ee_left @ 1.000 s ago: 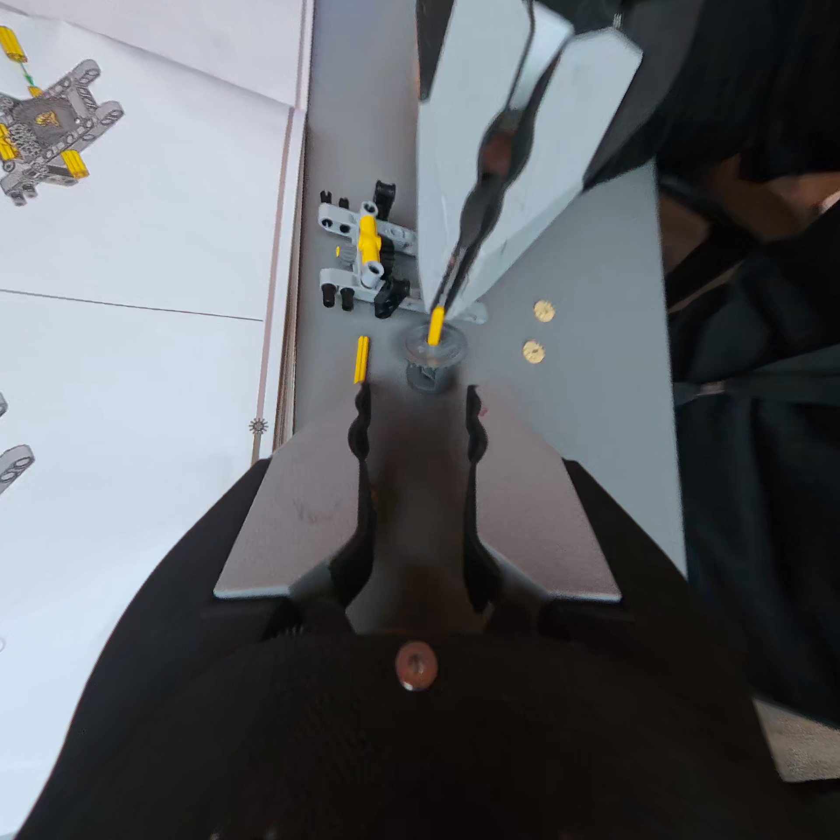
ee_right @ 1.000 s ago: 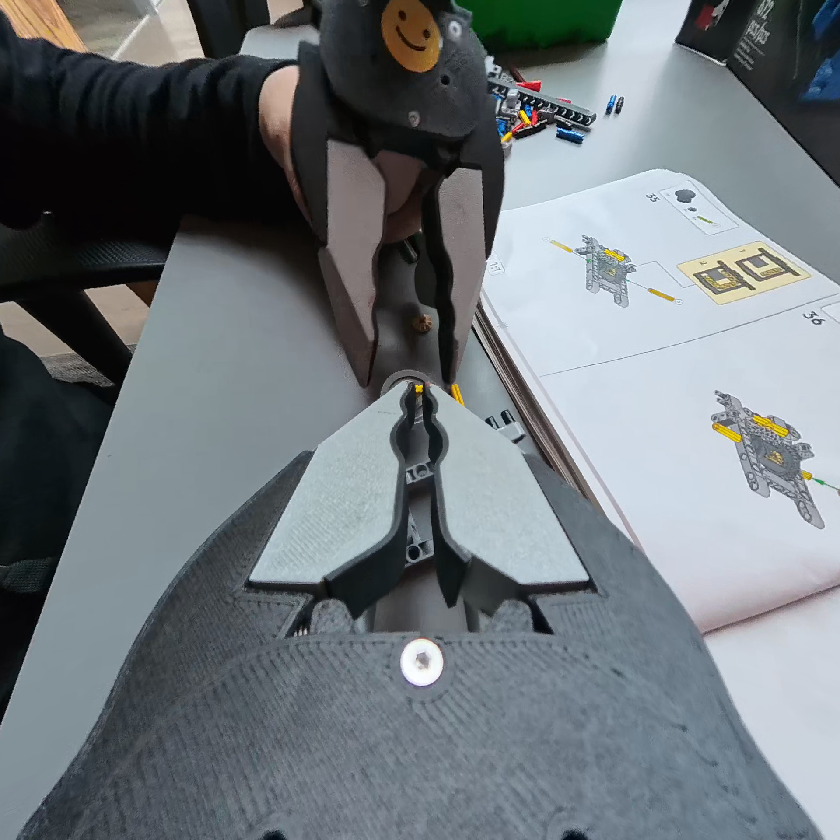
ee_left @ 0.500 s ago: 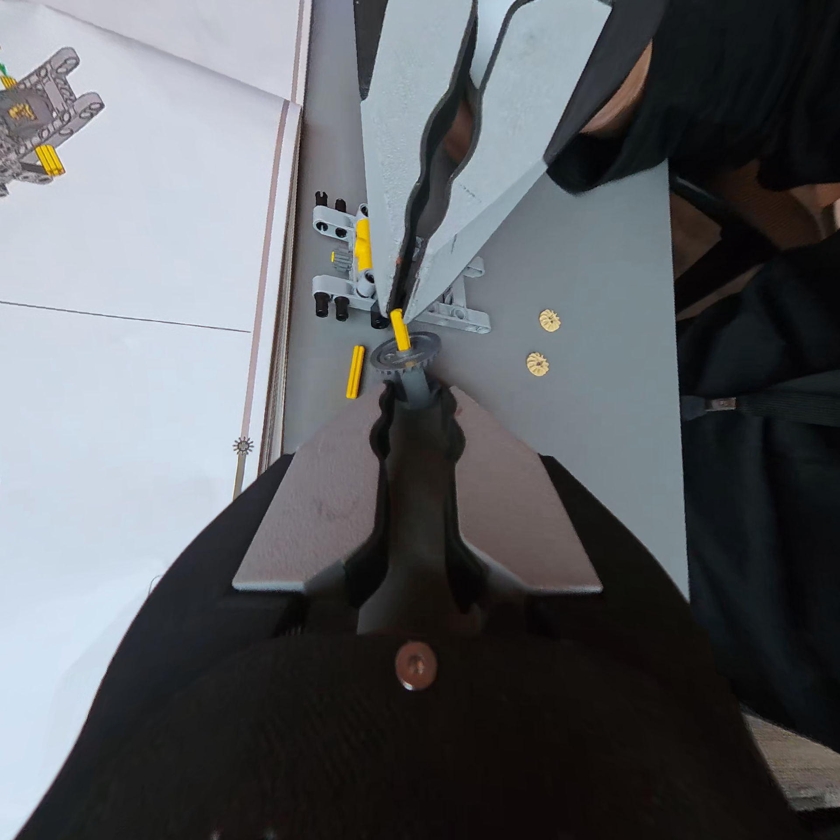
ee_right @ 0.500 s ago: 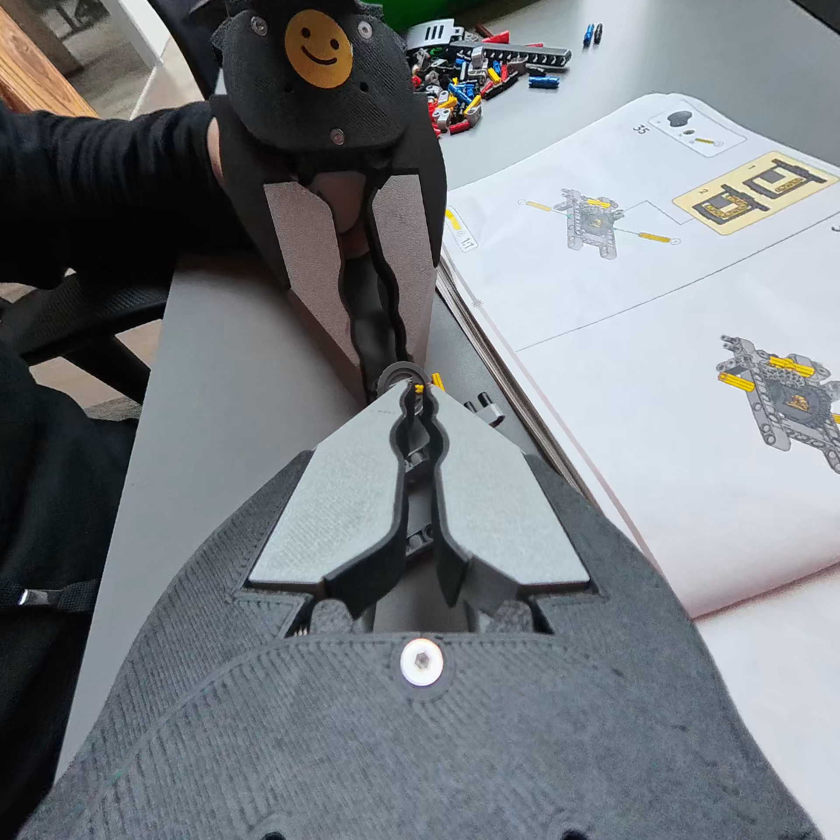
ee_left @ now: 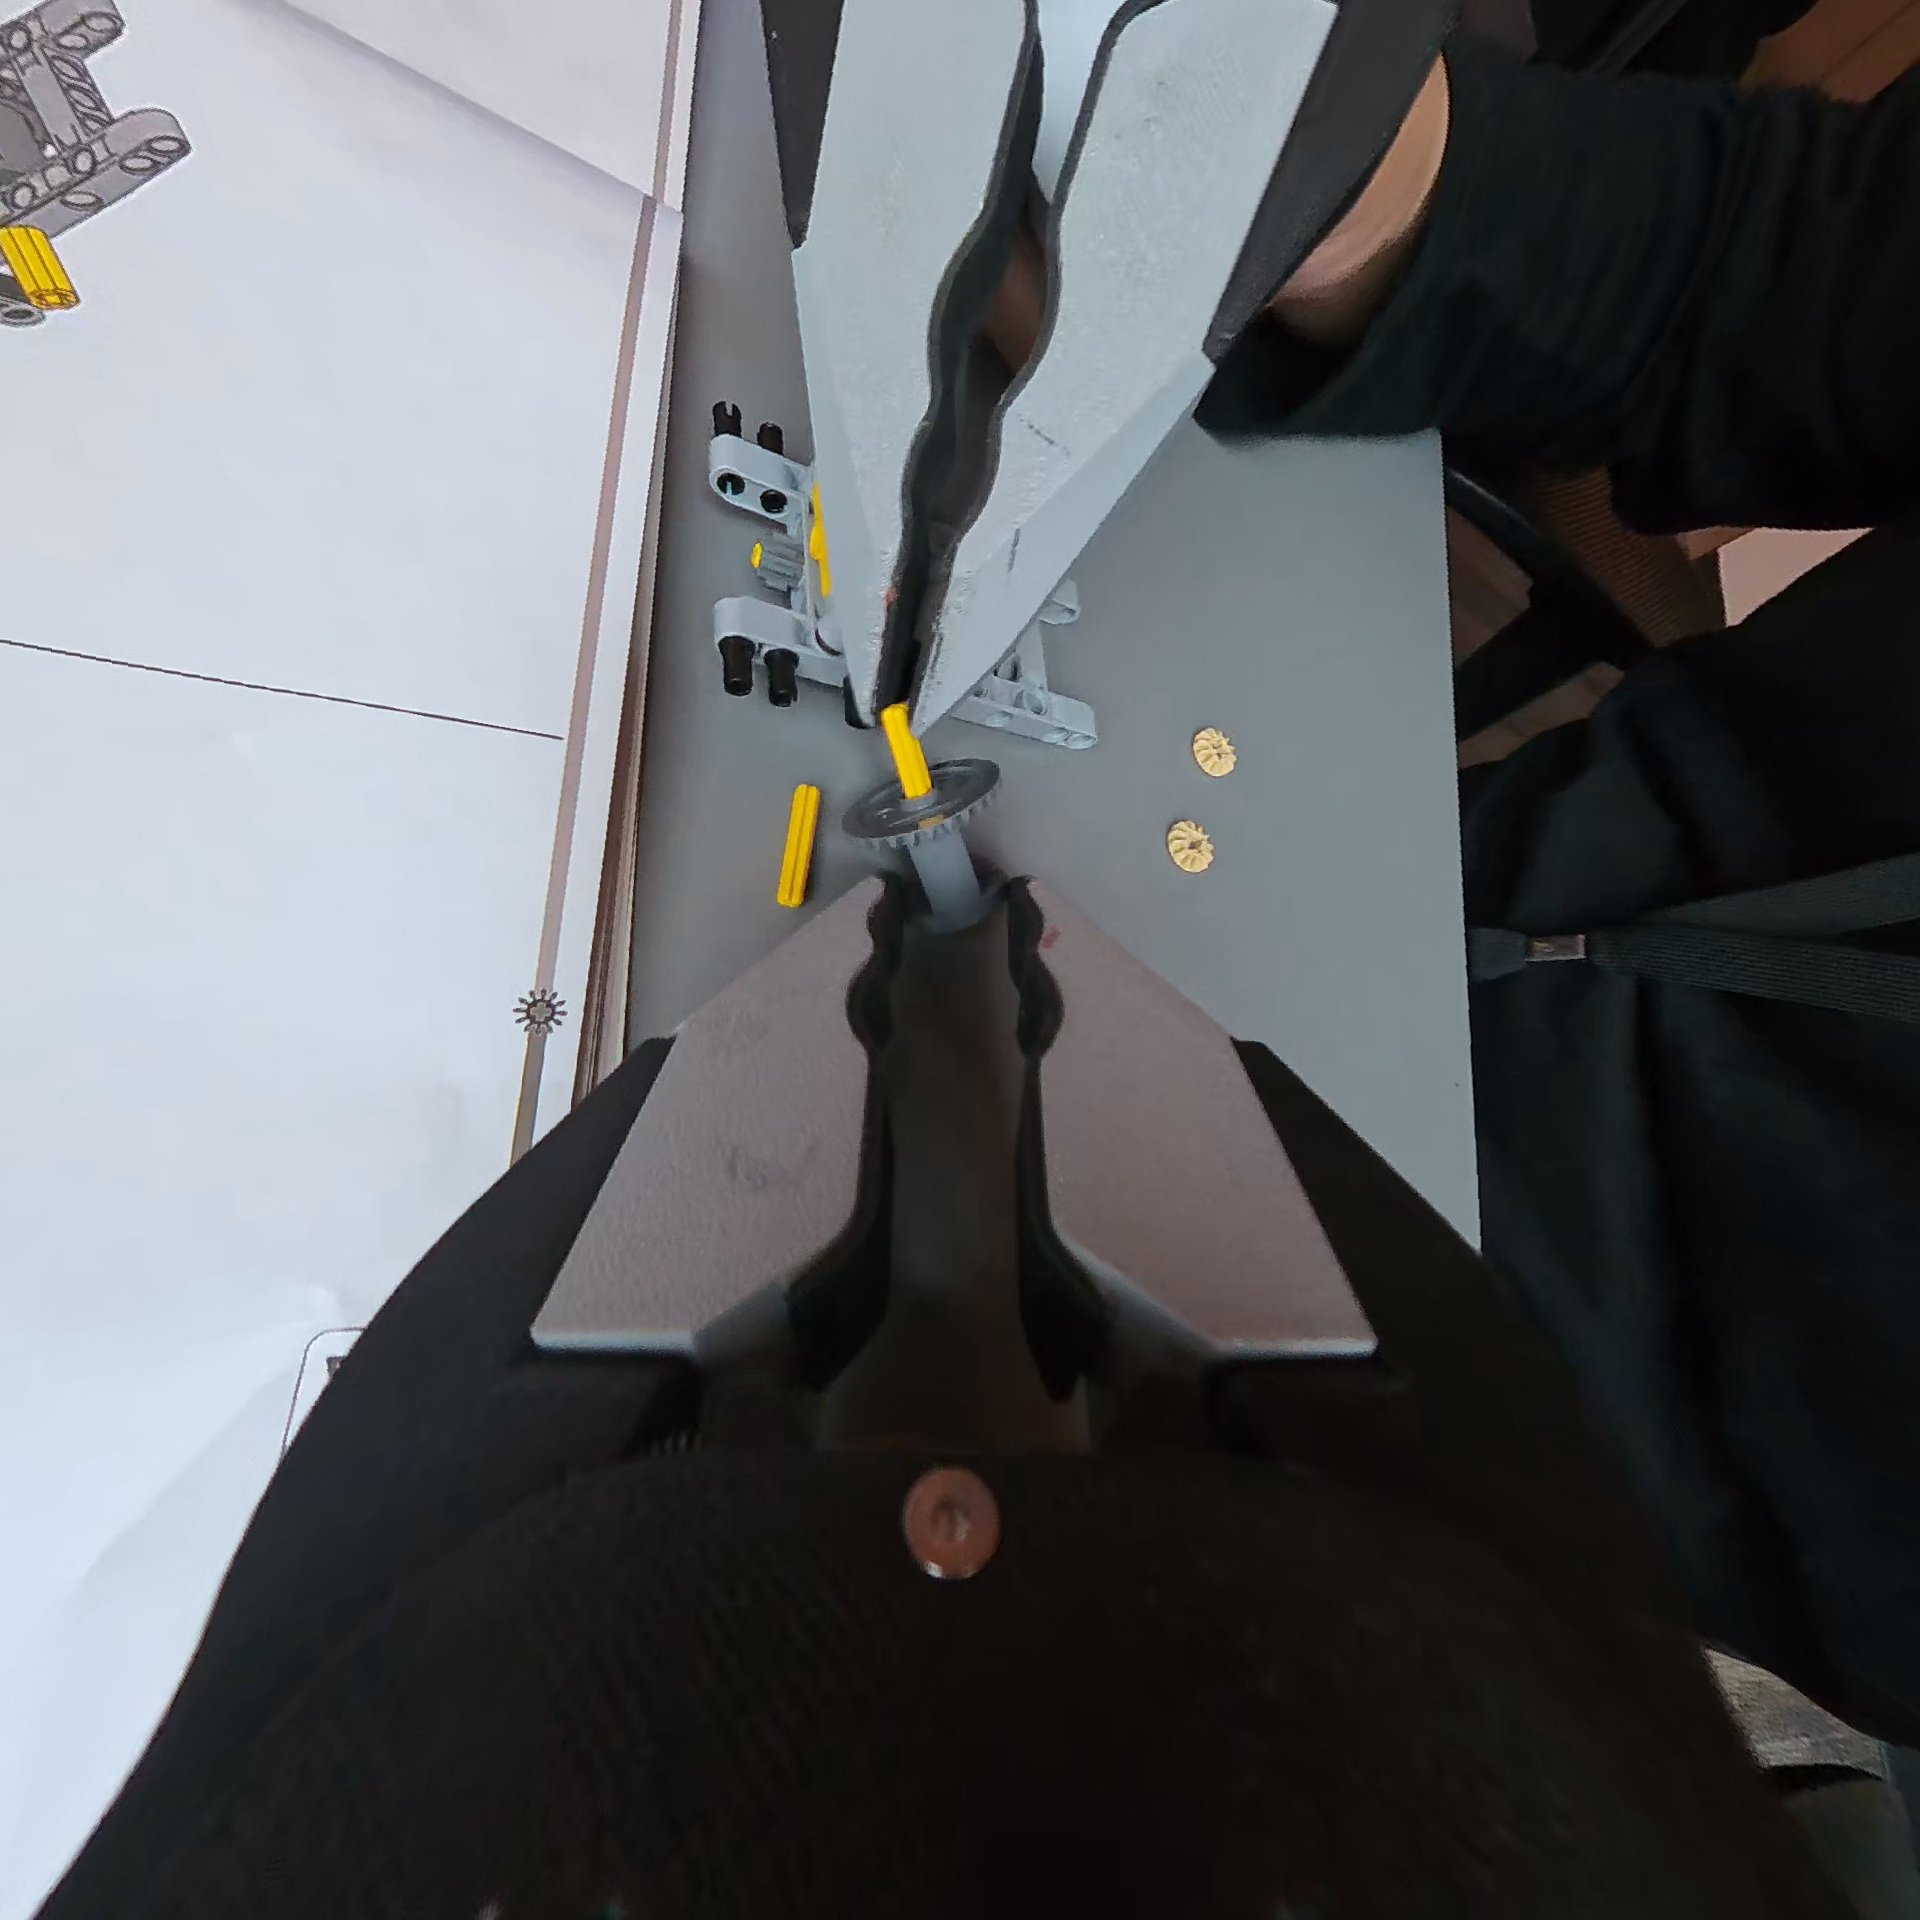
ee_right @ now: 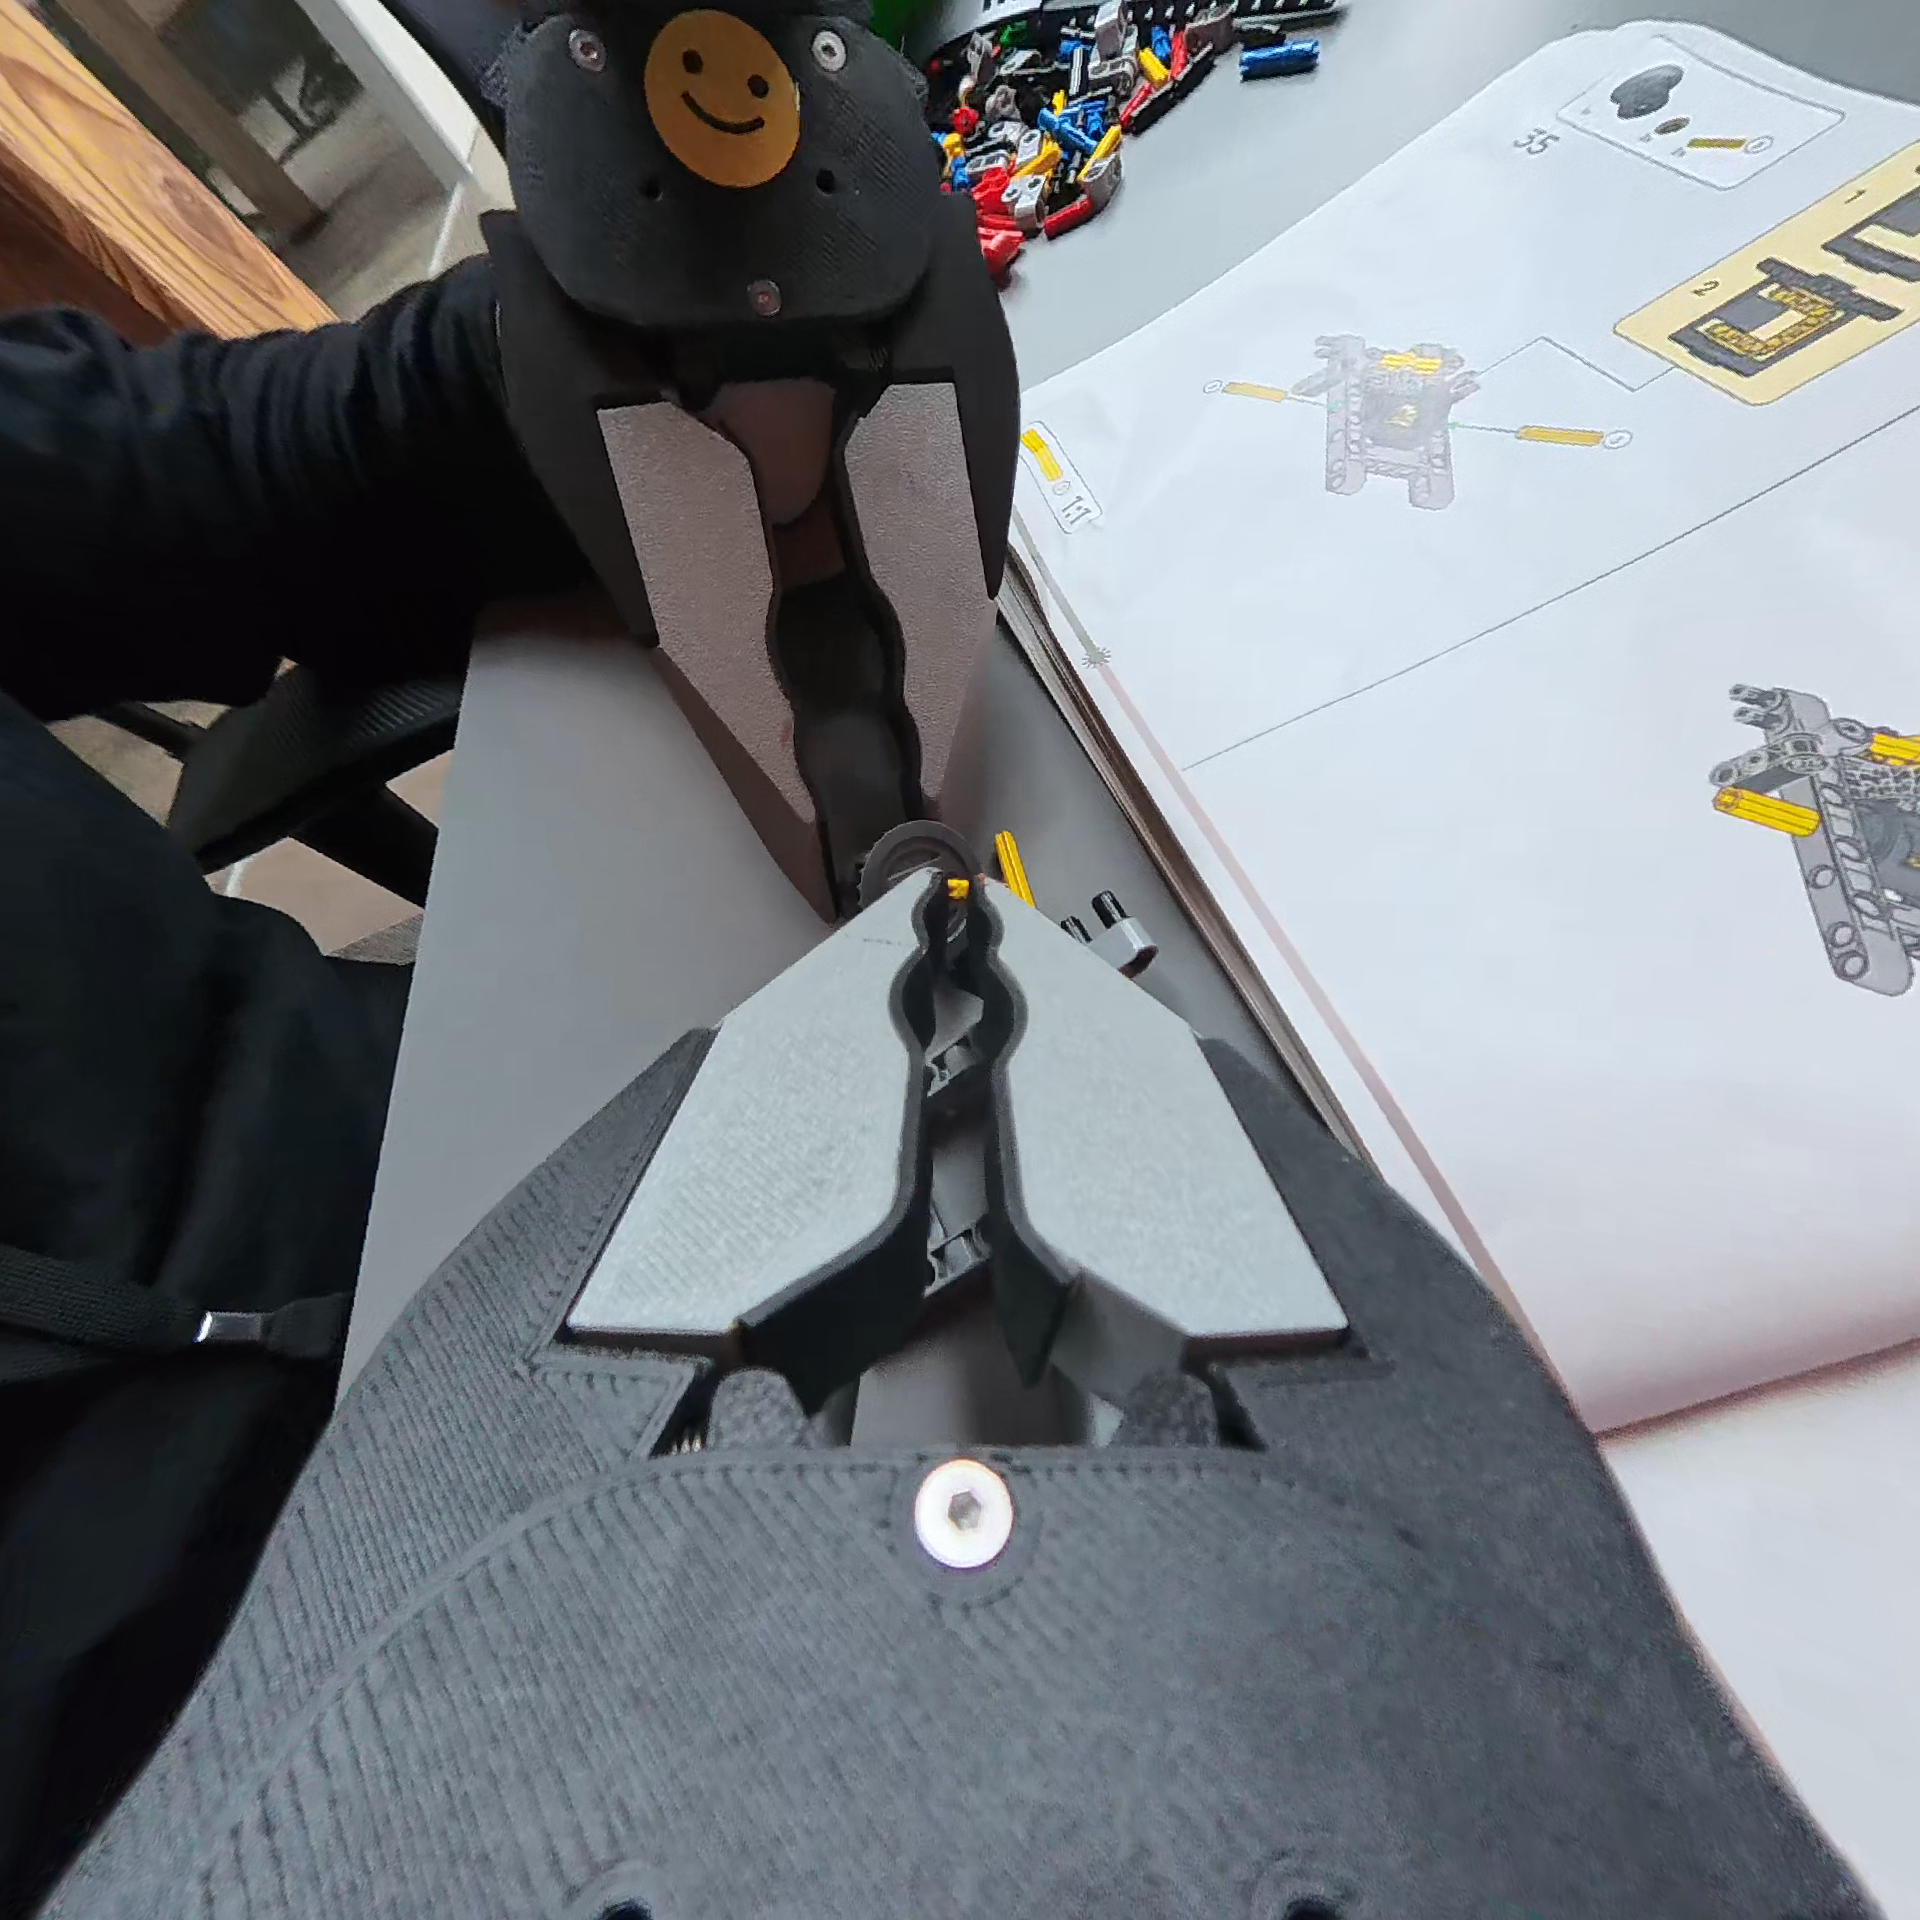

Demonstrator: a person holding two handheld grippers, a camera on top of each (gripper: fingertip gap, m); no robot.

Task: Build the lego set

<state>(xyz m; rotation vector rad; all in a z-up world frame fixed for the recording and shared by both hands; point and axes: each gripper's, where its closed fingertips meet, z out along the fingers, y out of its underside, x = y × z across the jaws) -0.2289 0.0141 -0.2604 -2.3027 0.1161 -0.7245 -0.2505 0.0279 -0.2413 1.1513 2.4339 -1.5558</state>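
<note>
Office or hobby desk setting. Smooth grey table [ee_right: 582,935] with an open instruction booklet [ee_right: 1507,831] spread on its right side and a loose pile of coloured lego parts [ee_right: 1049,125] at the far end. Black mesh office chair [ee_right: 301,748] at the left edge; wood-grain furniture [ee_right: 114,208] far left.

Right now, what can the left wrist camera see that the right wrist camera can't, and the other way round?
Only the left wrist view shows the two small gold gears lying on the grey table. Only the right wrist view shows the pile of coloured loose parts farther back. Both show the left gripper holding the dark gear piece, the right gripper pinching the yellow axle into it, and the open instruction booklet.
</note>
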